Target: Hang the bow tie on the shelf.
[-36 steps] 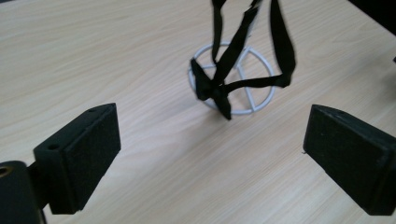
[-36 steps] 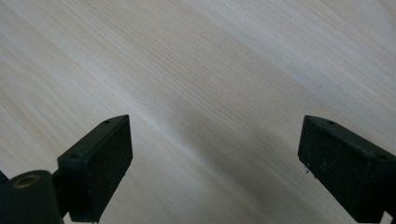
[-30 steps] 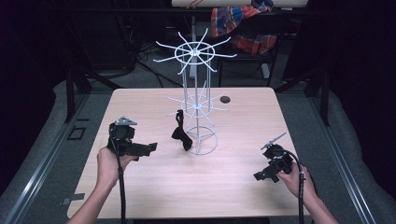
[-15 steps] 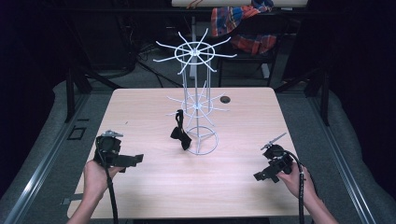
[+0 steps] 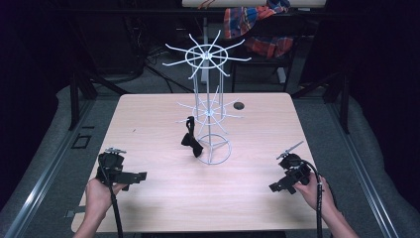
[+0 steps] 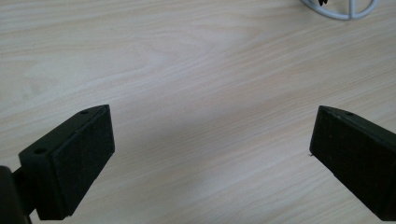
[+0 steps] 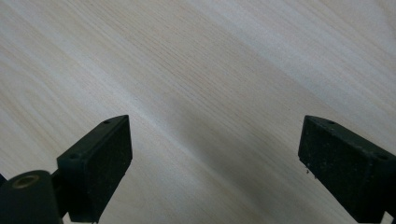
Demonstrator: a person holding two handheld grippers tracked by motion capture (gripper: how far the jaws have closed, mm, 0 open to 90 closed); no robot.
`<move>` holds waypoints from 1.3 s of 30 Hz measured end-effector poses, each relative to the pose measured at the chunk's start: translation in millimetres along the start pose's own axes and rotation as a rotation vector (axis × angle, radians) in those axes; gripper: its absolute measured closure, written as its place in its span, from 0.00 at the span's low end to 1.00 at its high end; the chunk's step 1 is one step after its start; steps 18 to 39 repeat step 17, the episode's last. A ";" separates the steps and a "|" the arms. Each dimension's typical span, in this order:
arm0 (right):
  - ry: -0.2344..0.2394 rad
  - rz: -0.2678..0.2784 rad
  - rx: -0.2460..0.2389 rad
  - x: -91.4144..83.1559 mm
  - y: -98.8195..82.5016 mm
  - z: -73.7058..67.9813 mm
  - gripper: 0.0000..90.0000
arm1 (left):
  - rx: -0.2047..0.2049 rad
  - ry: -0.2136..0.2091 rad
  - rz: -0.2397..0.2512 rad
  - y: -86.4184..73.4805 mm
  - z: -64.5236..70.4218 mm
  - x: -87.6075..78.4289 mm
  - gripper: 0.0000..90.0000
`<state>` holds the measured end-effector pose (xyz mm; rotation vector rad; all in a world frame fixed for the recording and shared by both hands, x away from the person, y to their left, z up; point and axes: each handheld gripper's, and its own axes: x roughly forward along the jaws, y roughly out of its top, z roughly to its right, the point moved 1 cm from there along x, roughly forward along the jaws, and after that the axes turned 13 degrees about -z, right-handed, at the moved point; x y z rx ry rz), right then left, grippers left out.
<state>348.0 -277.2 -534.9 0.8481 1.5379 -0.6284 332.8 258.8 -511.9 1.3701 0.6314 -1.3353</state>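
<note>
While both hands sit low at the near edge of the table, each gripper lies close over the wood with its jaws spread wide and nothing between them. The left gripper is near the near-left corner, held in the left hand with the forearm coming up from the bottom; its jaws point right, along the near edge. In the left gripper view the left gripper shows bare wood grain between its two black pads, and a curve of the white base ring peeks in at the top right. The right gripper is near the near-right corner, gripped by the right hand, jaws pointing left and a little toward the near edge. The right gripper view shows the right gripper gaping over plain wood.

Farther in, near the middle of the table, the bow tie hangs black and limp from a lower arm of the rack, its knot end drooping just beside the base ring on the left. The rack is white wire, upright, with two tiers of spokes. It stands well apart from both grippers.
</note>
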 end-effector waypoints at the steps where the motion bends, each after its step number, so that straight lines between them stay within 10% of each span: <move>1: -0.002 -0.002 0.002 0.0 0.0 0.1 0.11 | -0.001 0.004 -0.008 -0.8 -1.5 1.6 0.00; 11: -0.008 0.002 -0.004 -0.4 -0.2 0.6 0.11 | -0.019 -0.002 -0.094 -2.7 -10.7 19.4 0.00; 39: -0.008 0.005 0.003 0.7 0.3 -0.3 0.11 | -0.021 -0.002 -0.084 -2.1 -9.9 19.8 0.00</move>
